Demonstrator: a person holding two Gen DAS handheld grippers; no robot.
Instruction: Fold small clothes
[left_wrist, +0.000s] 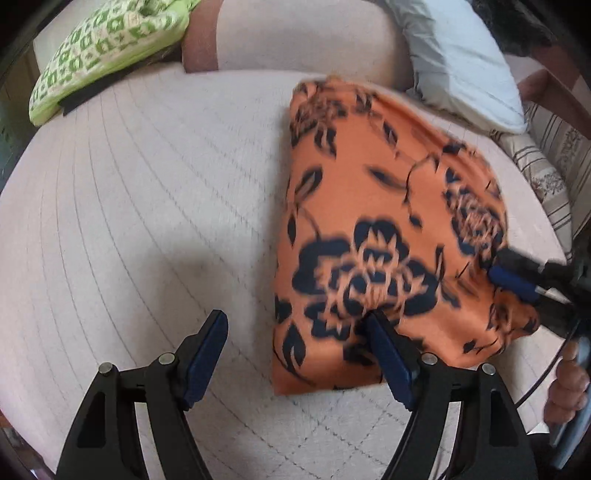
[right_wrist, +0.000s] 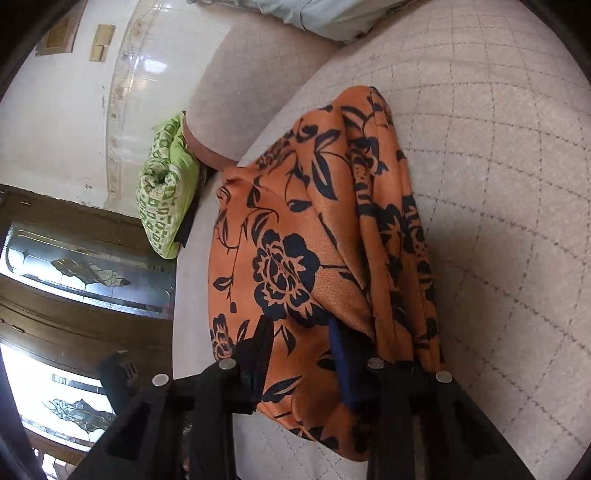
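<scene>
An orange garment with a dark floral print (left_wrist: 373, 221) lies folded on the pale quilted cushion (left_wrist: 147, 206). My left gripper (left_wrist: 295, 328) is open at the garment's near left edge; its right finger (left_wrist: 388, 354) rests on the cloth, its left finger (left_wrist: 207, 347) over bare cushion. My right gripper (left_wrist: 517, 277) reaches in from the right at the garment's right edge. In the right wrist view the garment (right_wrist: 295, 236) lies between the fingers of that gripper (right_wrist: 301, 339), which stand apart around a fold; a firm hold cannot be confirmed.
A green patterned cloth (left_wrist: 103, 55) lies at the cushion's far left, also in the right wrist view (right_wrist: 162, 199). A light blue-white cloth (left_wrist: 461, 62) lies at the far right. A striped cushion (left_wrist: 546, 170) sits beyond the right edge.
</scene>
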